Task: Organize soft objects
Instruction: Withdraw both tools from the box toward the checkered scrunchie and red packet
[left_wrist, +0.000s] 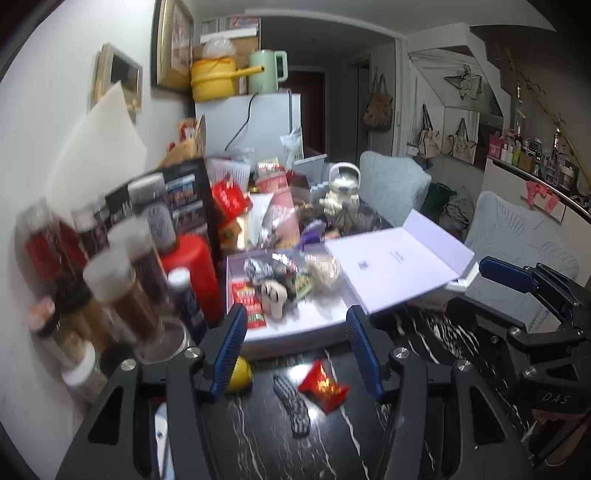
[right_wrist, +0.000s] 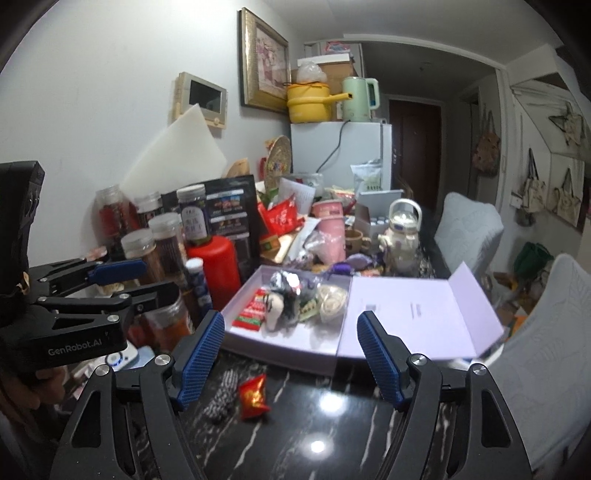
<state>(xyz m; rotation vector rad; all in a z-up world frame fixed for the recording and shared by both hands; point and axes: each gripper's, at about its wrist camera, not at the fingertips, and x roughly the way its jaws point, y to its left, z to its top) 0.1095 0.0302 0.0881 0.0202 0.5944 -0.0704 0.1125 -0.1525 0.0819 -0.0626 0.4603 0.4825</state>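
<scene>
On a black marbled table (right_wrist: 332, 424) crowded with jars and packets: an open lilac box (right_wrist: 317, 341), lid flap (right_wrist: 417, 314) thrown back to the right, already holding a small heap of soft things, among them a cream plush toy (right_wrist: 275, 312), a red-and-green packet (right_wrist: 253, 312) and a pale knitted bundle (right_wrist: 332, 299). Just in front of the box, loose on the tabletop: a crinkled red snack pouch (right_wrist: 254, 395) and, touching or nearly touching its left side, a black-and-white checked cloth strip (right_wrist: 223, 393). Left gripper (left_wrist: 295, 352) hovering above both, jaws parted, nothing between the blue pads. Right gripper (right_wrist: 290, 356) alongside, jaws spread wider, likewise empty. Yellow ball-like object (left_wrist: 242, 373) half hidden behind the left gripper's left finger; softness impossible to judge. Likely handling: pouch light, slippery and springy, best pinched across its flat middle rather than by a crimped edge; cloth strip limp and almost weightless, bound to droop from either end, so best taken at mid-length. Neither fragile. Motion blur over the jars at left.
</scene>
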